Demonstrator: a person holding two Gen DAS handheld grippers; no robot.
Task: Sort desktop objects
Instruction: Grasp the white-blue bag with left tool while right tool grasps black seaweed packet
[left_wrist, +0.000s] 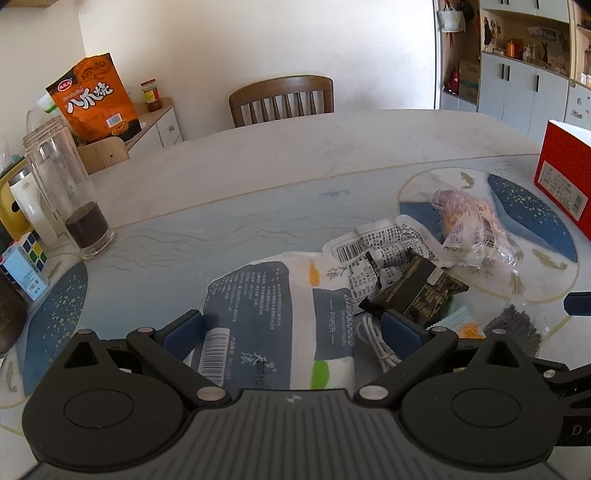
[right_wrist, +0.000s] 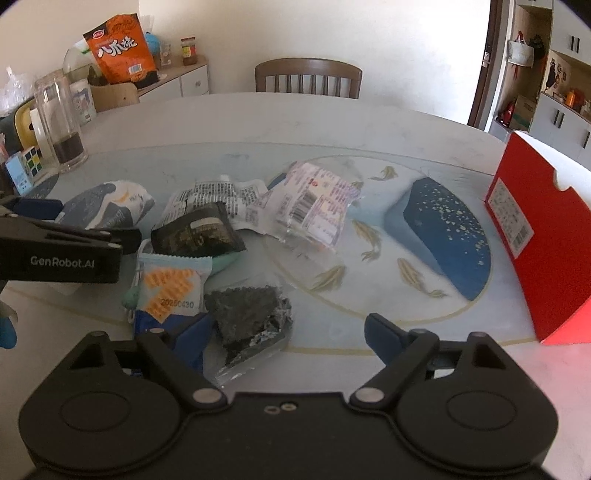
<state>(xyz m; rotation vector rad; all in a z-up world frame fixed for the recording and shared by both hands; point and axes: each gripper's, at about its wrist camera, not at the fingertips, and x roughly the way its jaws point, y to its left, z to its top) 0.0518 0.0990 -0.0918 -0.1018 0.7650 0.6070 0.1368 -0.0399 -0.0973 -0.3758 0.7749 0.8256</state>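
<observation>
Left gripper (left_wrist: 293, 332) fills the bottom of the left wrist view: black body, blue-padded fingers (left_wrist: 400, 326) spread wide, released, nothing clamped. Between them lies a white-and-dark-blue soft tissue pack (left_wrist: 273, 314) flat on the counter (left_wrist: 258, 155). Just beside the right pad: coiled white cable (left_wrist: 376, 343) and a black foil snack pouch (left_wrist: 413, 291), the pouch resting on a crumpled white printed wrapper (left_wrist: 380, 254). Past those, a clear pink-printed plastic bag (left_wrist: 469, 225). Red cardboard box (left_wrist: 565, 177) stands at the right edge. Far left: tall clear glass jar with dark contents at the bottom (left_wrist: 70, 199), a Rubik's cube (left_wrist: 31, 251), an orange snack bag (left_wrist: 94, 99) behind. Brown wooden chair (left_wrist: 282, 99) at the far side.

Right wrist view: right gripper (right_wrist: 284, 332) low over the counter's near edge, fingers (right_wrist: 384, 336) parted, not pressing anything. Clear bag of dark grainy stuff (right_wrist: 251, 321) lies between them, up against the left pad; cannot tell if it touches. Beside it, a white sachet with orange print (right_wrist: 173, 288) over something mint green (right_wrist: 221, 262). Black pouch, white wrapper and pink-printed bag sit further back in one heap, overlapping. Tissue pack is at the left, under the tip of the left gripper. Red box stands upright, far right, well apart from the heap.
</observation>
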